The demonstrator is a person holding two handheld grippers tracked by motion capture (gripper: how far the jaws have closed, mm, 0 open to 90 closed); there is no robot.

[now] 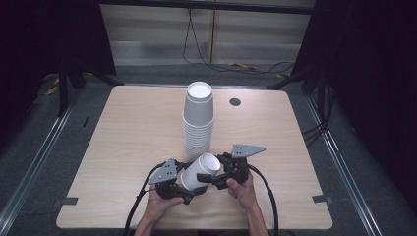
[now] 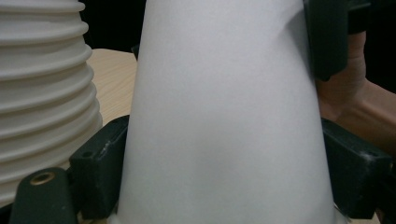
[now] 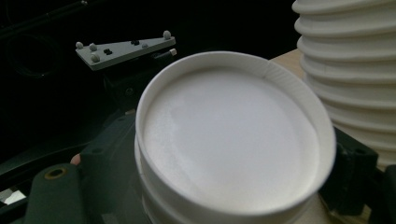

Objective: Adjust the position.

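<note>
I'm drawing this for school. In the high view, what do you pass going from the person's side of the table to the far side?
The hands → the held white cup → the tall stack of cups → the small round hole in the table.

White cups, black grippers, pale wood

The cup (image 1: 200,170) I hold and the ribbed stack of cups (image 1: 198,118) are plain white; my left gripper (image 1: 186,189) and right gripper (image 1: 216,177) are black with grey plates, on a light woodgrain table (image 1: 133,128)

Matt white paper for the cup (image 1: 199,172) and the ribbed stack (image 1: 198,120). Pale wood-grain laminate, smooth, on the table (image 1: 137,128). Dull black plastic jaws, lightly scuffed.
</note>
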